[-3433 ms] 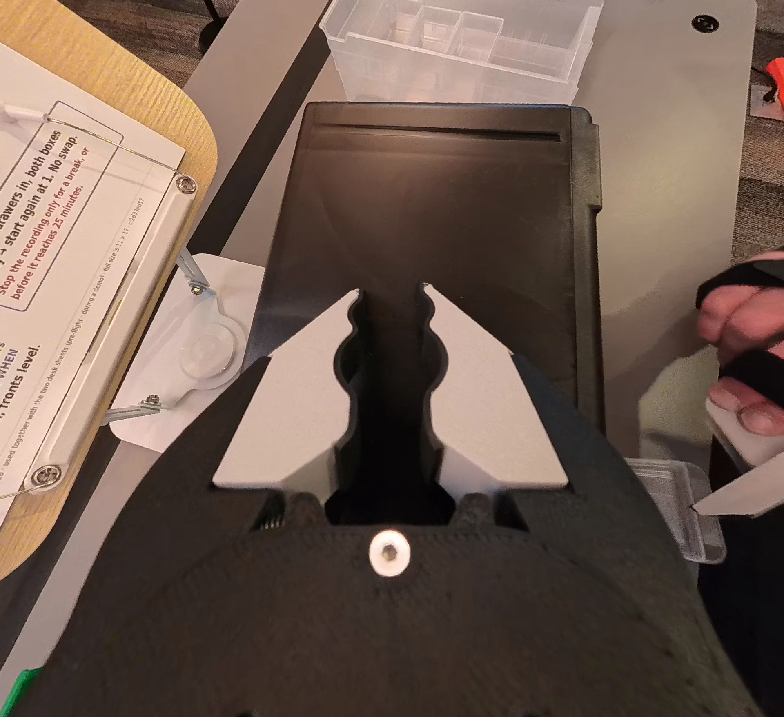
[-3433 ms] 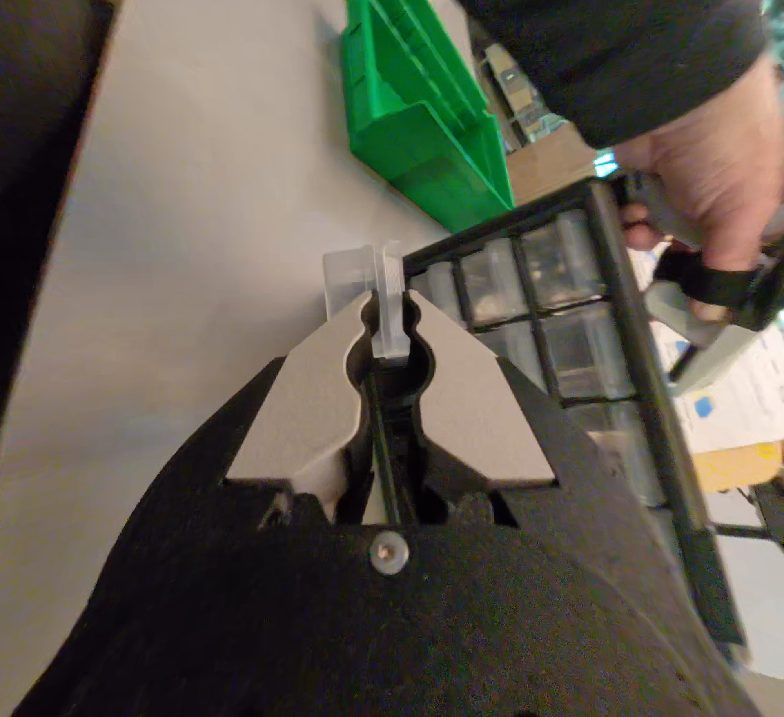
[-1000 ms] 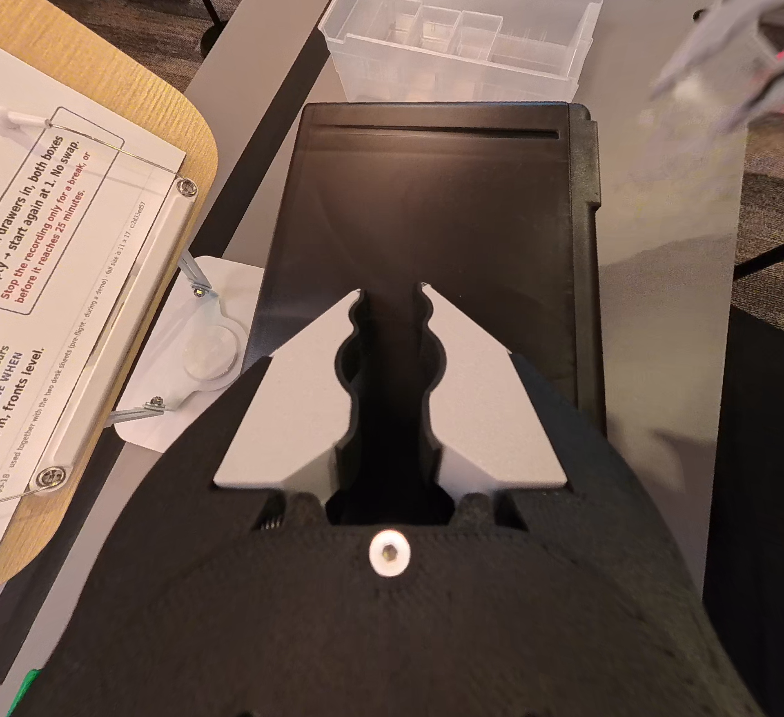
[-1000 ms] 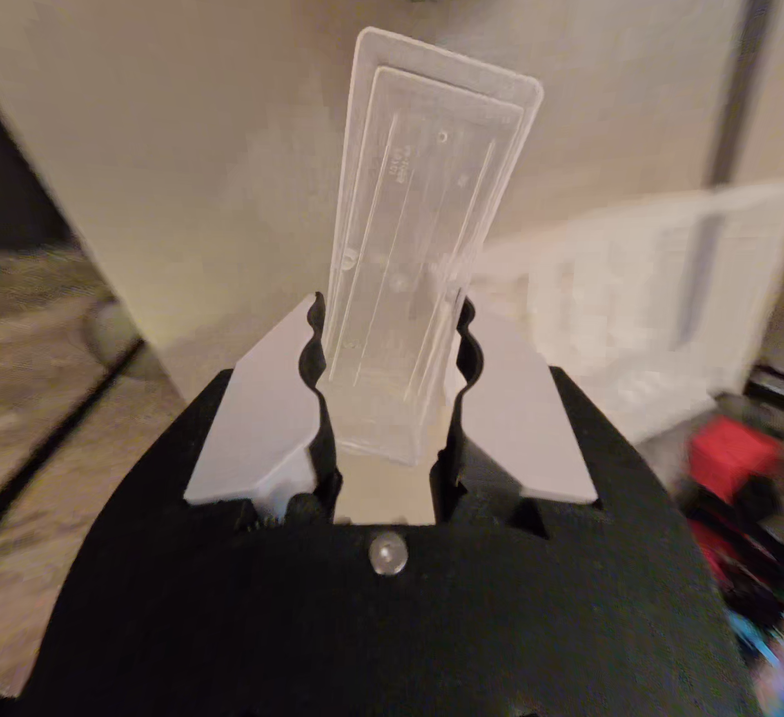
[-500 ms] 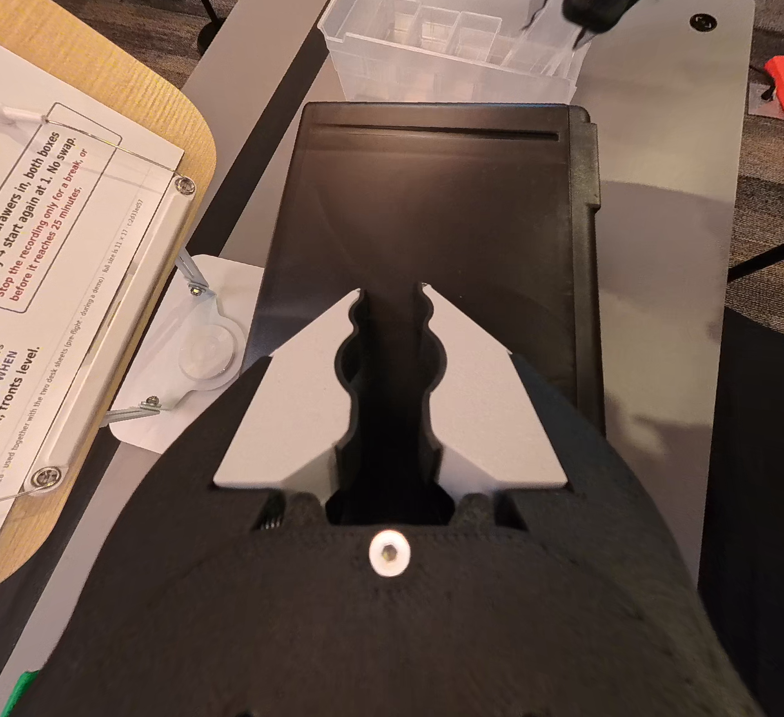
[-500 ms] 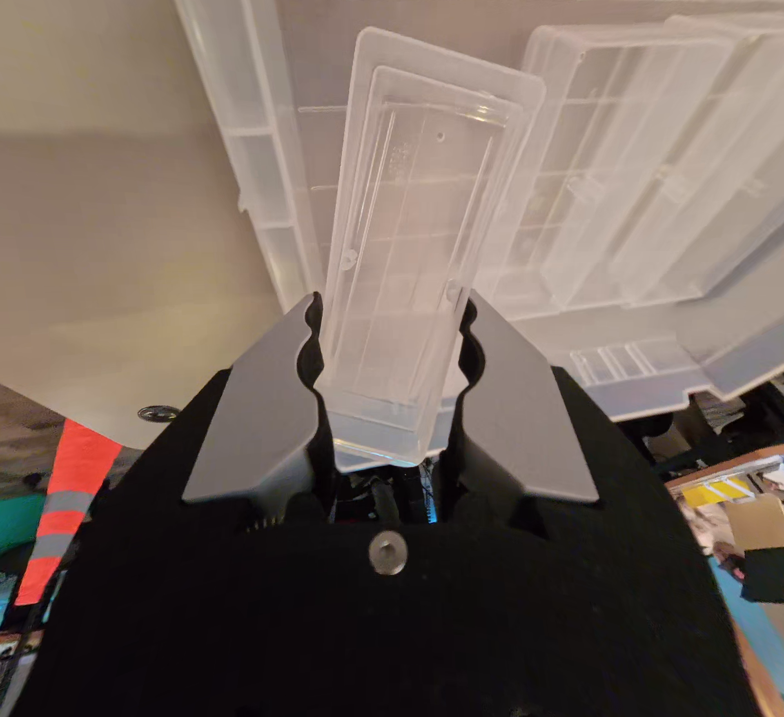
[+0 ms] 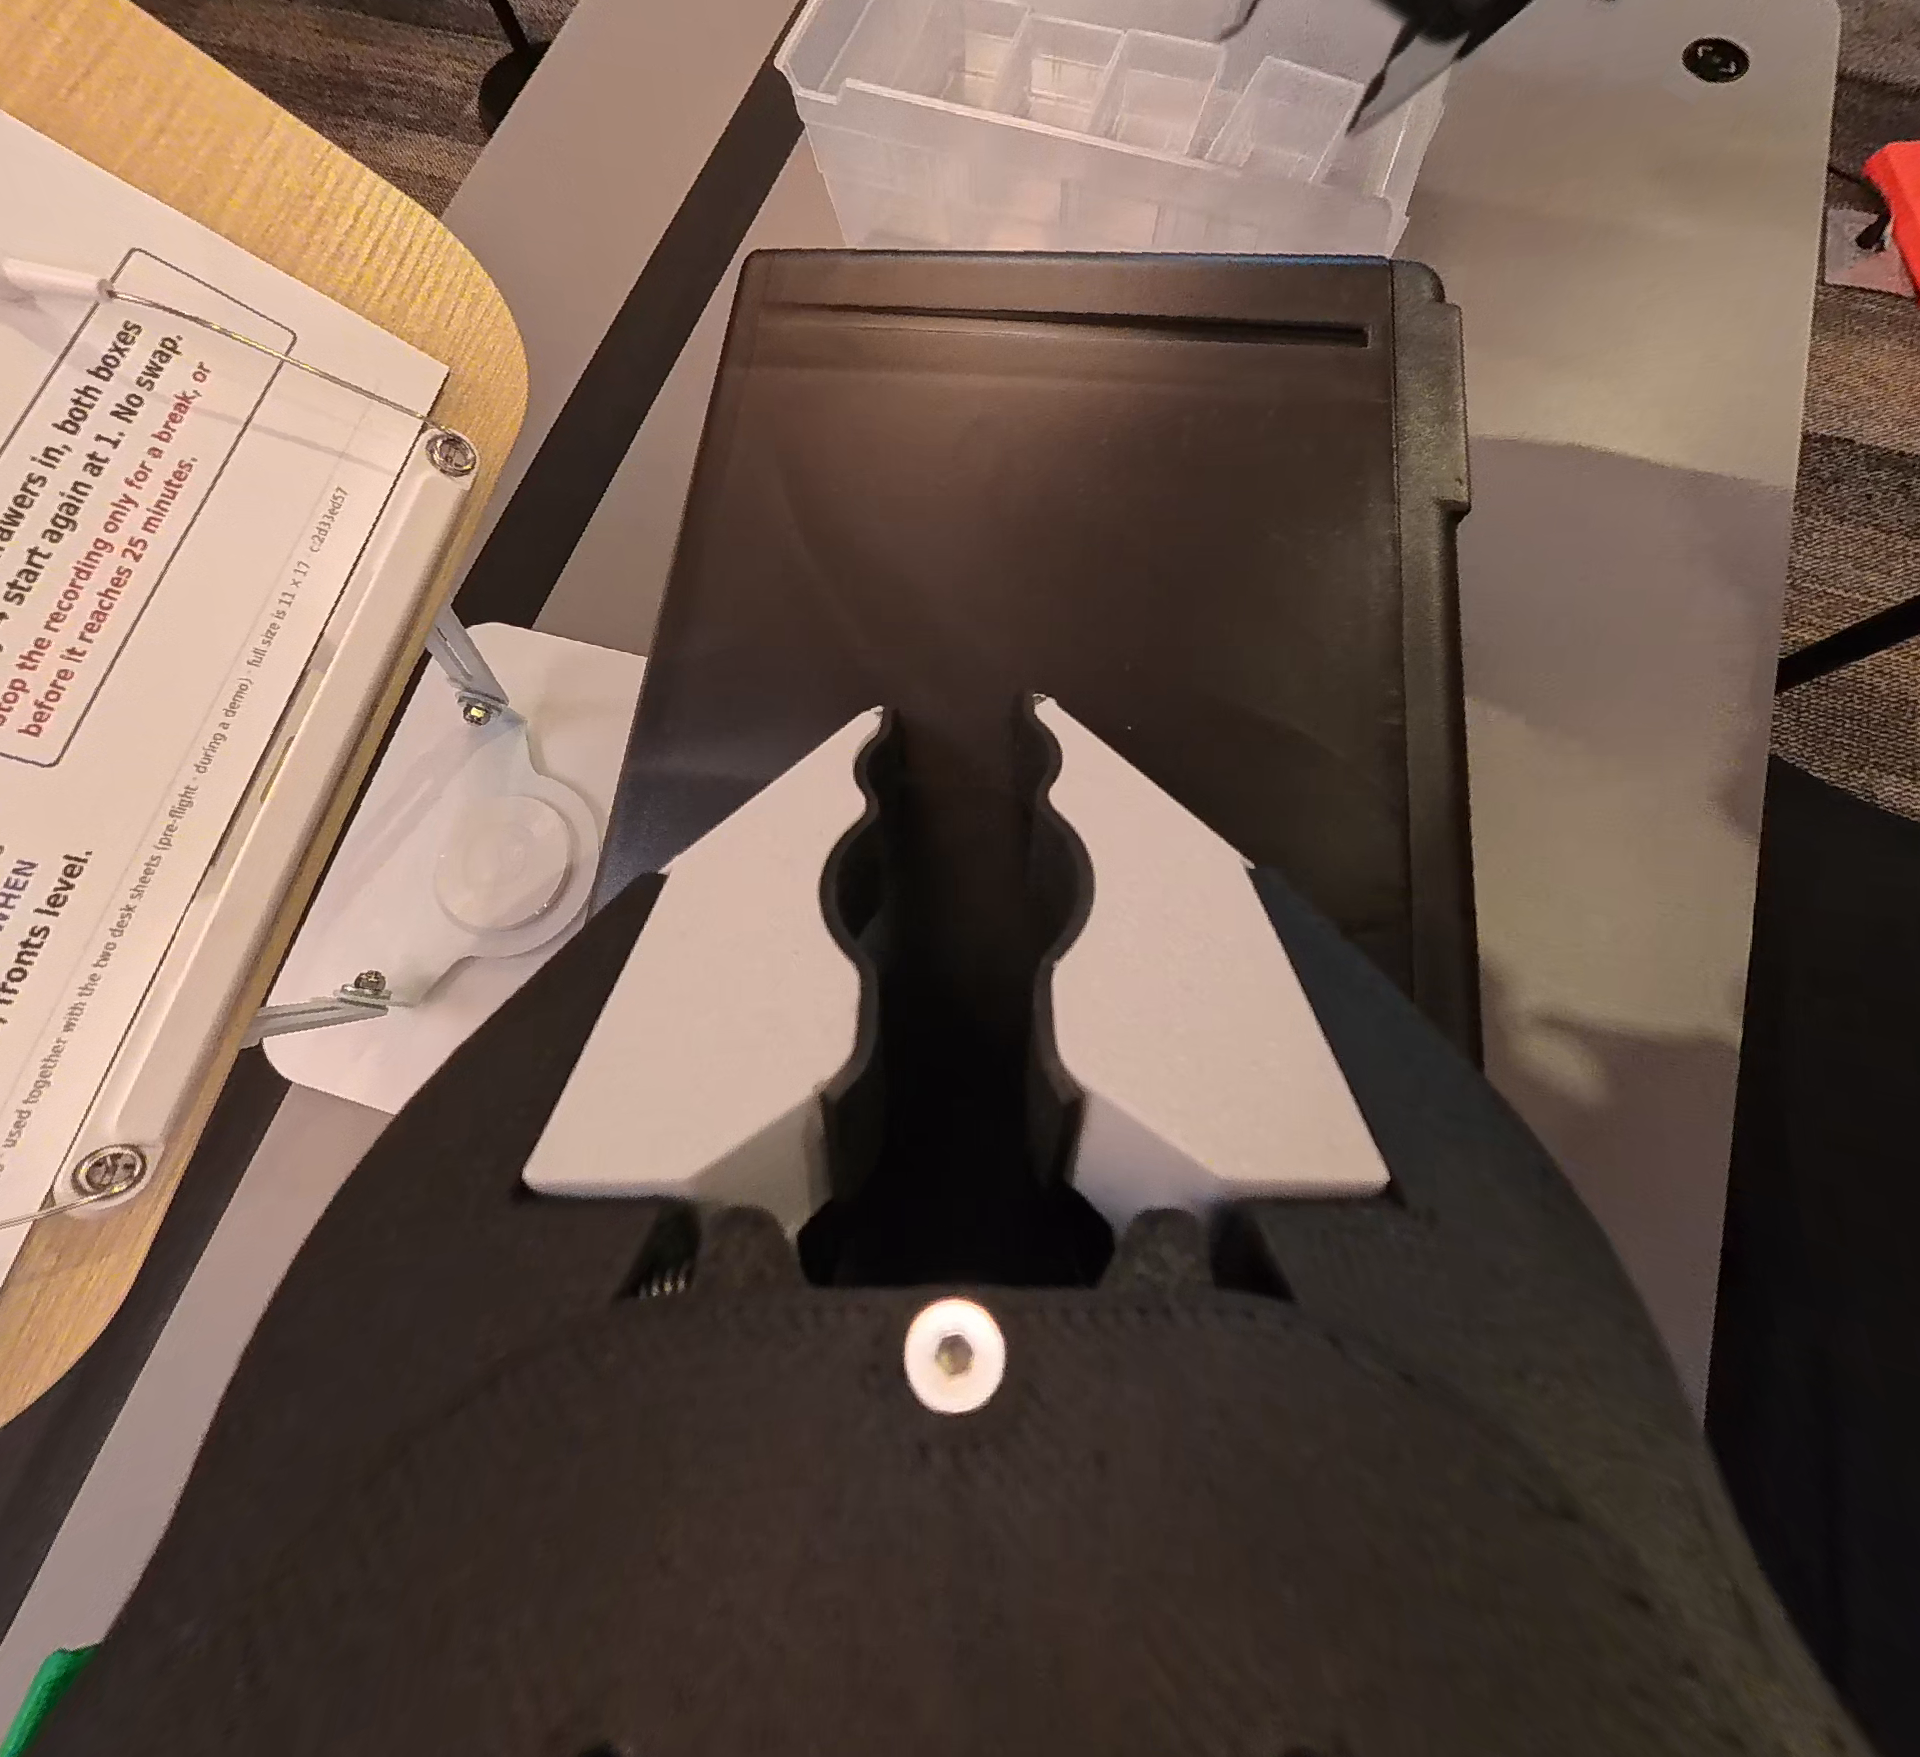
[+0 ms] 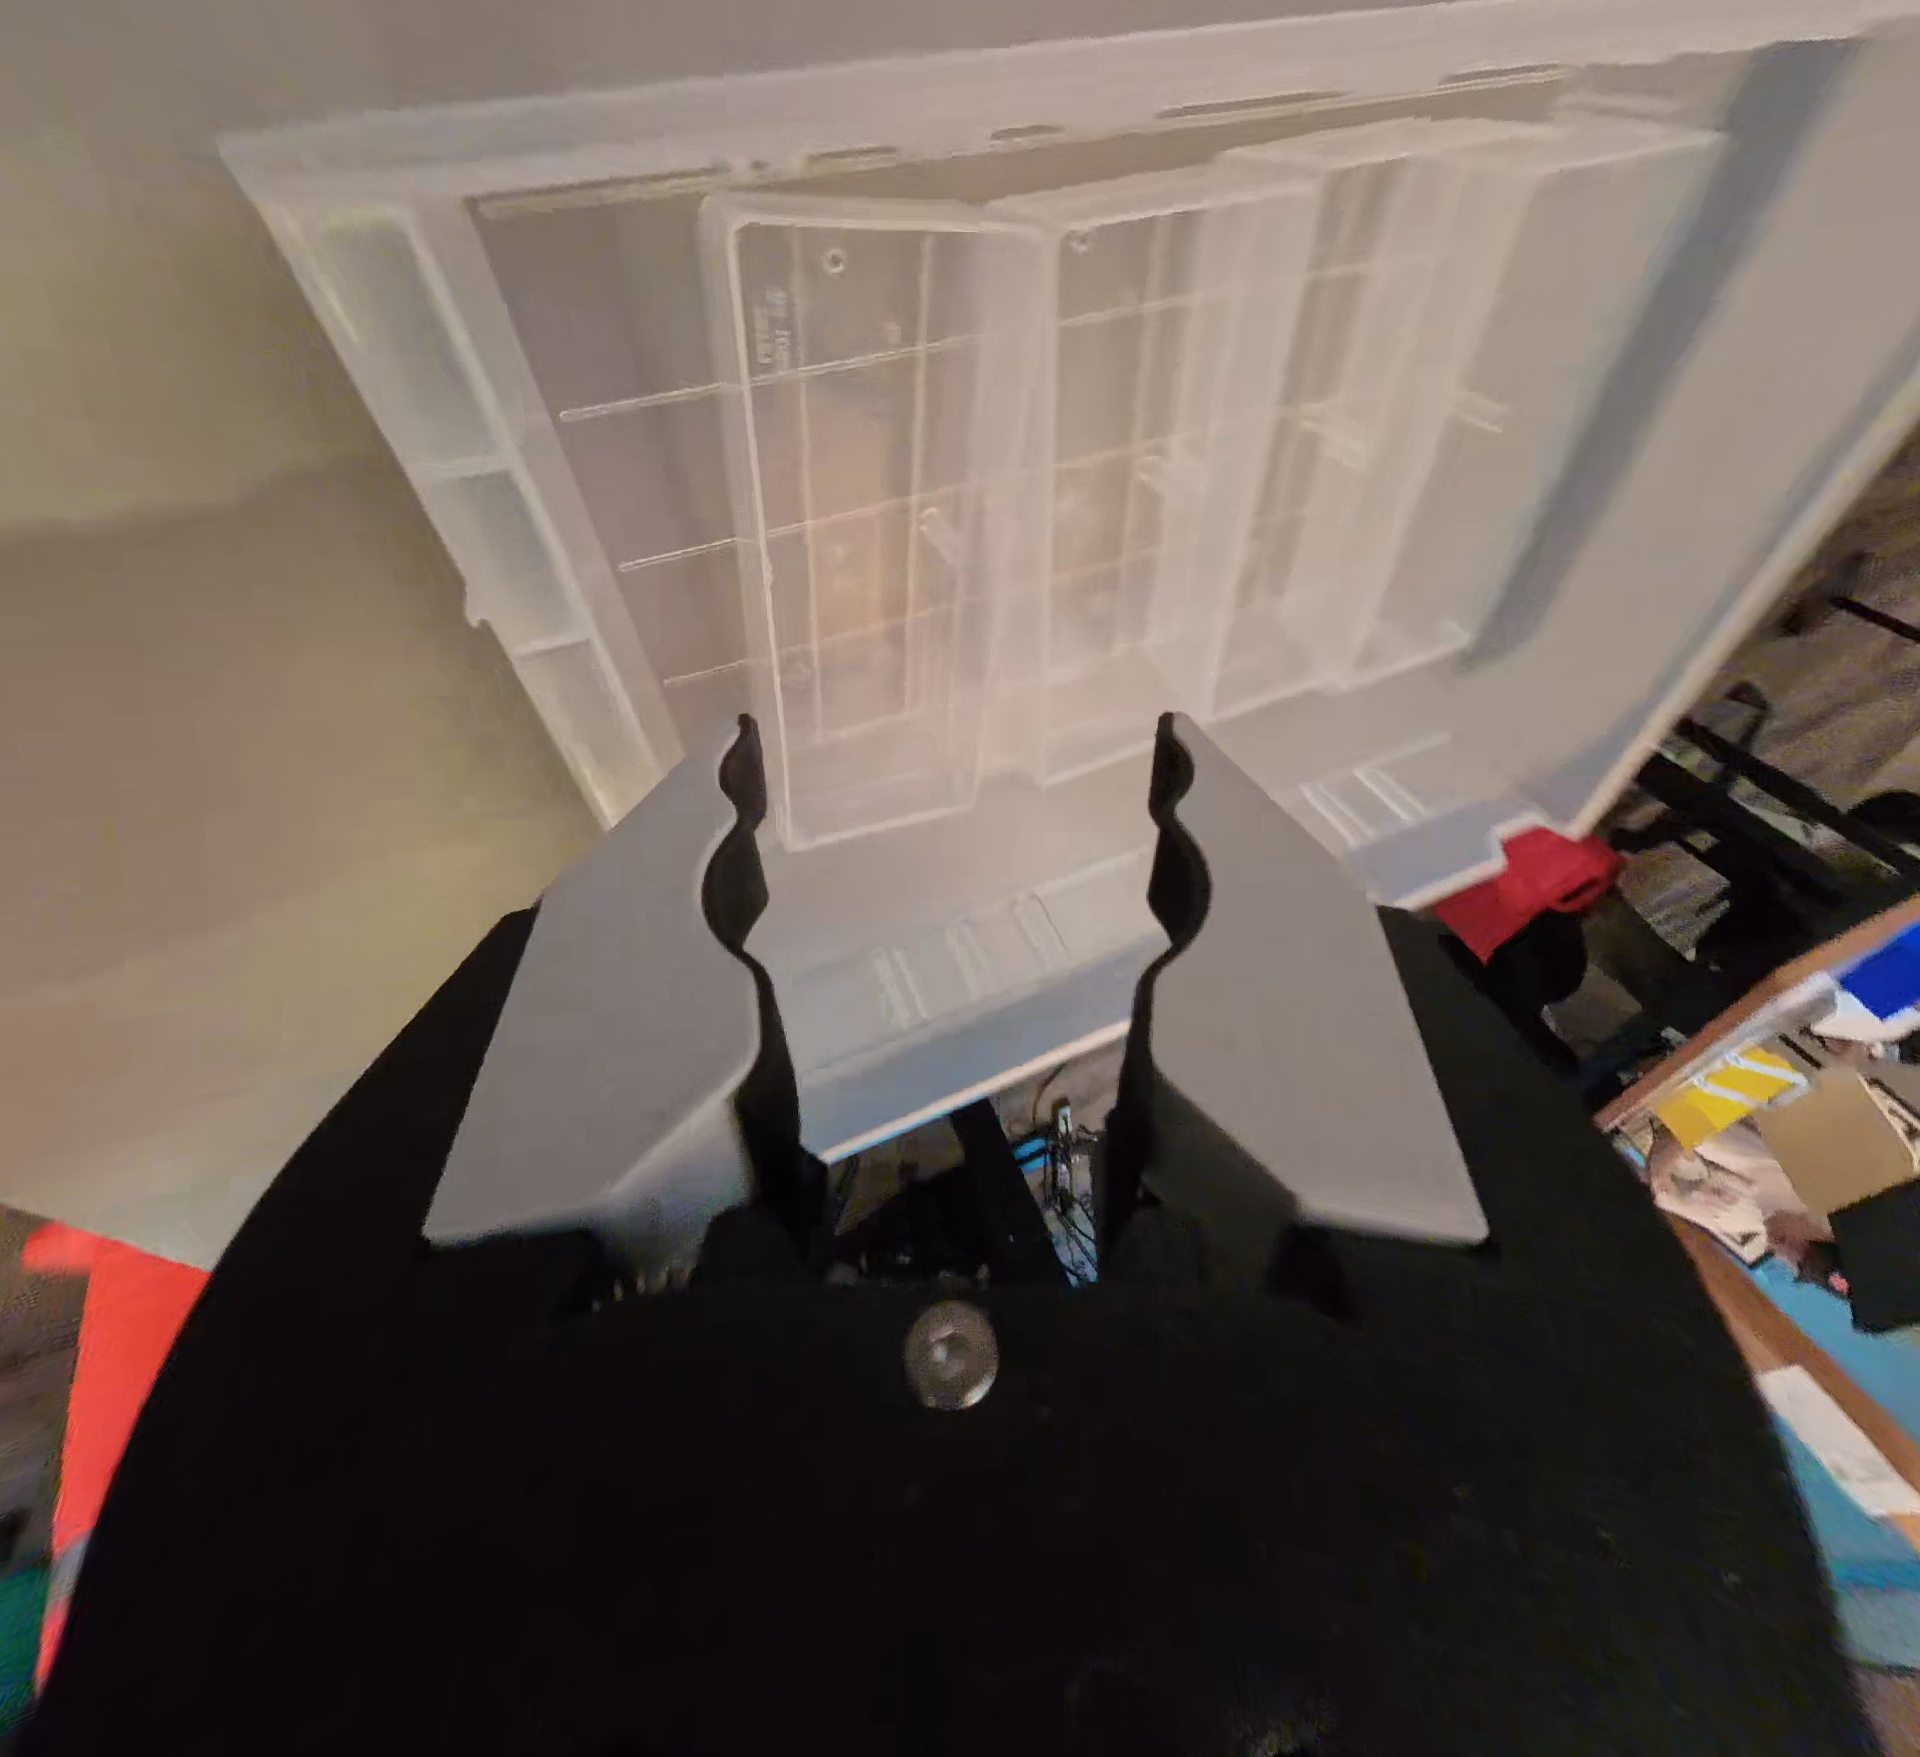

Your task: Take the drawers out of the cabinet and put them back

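Right gripper (image 8: 956,741): jaws spread wide, nothing between them; frame slightly smeared. Just beyond the tips, centre of the right wrist view, a small clear drawer (image 8: 862,523) lies in the clear bin (image 8: 364,357), its near end close to the left fingertip (image 8: 740,741); I cannot tell whether they touch. More clear drawers (image 8: 1174,460) lie side by side to its right, packed close. Left gripper (image 7: 958,720): jaws parted a modest gap and empty, apparently resting over the top panel of the black cabinet (image 7: 1039,481), which fills mid-frame in the left wrist view; contact cannot be confirmed. Cabinet front is not visible, so the count of drawers inside is unknown. Bin sits on the grey desk (image 7: 1621,564) at upper centre, just behind the cabinet, with the right gripper blurred over its upper-right corner. Laminated sheet (image 7: 156,616) in a clear stand at left, on a wooden surface. Risks, as judged: the wide-open tips could snag the drawer's rim or a neighbour on lifting out and tip it against the bin wall; drawers are light, clear and hard to separate by eye, so a later regrasp may pinch two walls or slip on smooth plastic. If the left gripper lifts off the cabinet, pulling the next drawer could drag the cabinet across the desk. The light bin may also slide if nudged.
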The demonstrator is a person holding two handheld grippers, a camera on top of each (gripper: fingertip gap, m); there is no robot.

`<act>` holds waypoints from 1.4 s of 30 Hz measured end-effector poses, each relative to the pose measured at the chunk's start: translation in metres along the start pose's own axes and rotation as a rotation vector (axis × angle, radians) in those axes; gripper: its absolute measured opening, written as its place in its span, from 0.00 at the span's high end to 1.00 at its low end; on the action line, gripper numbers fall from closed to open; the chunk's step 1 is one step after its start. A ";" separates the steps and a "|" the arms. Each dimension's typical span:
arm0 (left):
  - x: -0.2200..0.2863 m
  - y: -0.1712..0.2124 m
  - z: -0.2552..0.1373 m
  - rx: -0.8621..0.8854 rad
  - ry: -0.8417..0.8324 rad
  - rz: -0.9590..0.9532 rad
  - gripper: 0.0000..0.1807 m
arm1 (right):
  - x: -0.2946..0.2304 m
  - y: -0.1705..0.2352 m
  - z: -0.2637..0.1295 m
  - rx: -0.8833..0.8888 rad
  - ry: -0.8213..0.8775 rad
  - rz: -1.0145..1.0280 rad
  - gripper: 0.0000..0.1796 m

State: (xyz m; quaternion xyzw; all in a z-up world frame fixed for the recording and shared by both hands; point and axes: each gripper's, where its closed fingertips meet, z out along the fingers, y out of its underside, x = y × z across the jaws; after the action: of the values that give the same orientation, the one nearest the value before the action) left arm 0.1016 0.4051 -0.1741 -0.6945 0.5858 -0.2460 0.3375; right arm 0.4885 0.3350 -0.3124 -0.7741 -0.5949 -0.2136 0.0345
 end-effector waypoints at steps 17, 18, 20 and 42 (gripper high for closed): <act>0.003 -0.014 -0.027 0.148 -0.178 0.072 0.80 | -0.060 -0.093 -0.193 0.806 0.341 0.568 0.63; 0.008 -0.012 -0.033 0.160 -0.193 0.081 0.79 | -0.067 -0.101 -0.197 0.827 0.351 0.568 0.63; 0.019 -0.004 -0.047 0.180 -0.238 0.094 0.76 | -0.078 -0.114 -0.199 0.853 0.349 0.589 0.61; 0.054 0.091 -0.093 0.434 -0.460 -0.215 0.64 | -0.021 -0.218 -0.133 0.986 0.082 0.810 0.84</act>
State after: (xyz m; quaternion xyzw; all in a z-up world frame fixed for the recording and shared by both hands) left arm -0.0158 0.3279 -0.1850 -0.7015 0.3516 -0.2359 0.5733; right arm 0.2417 0.3380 -0.2430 -0.8220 -0.2817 0.0859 0.4875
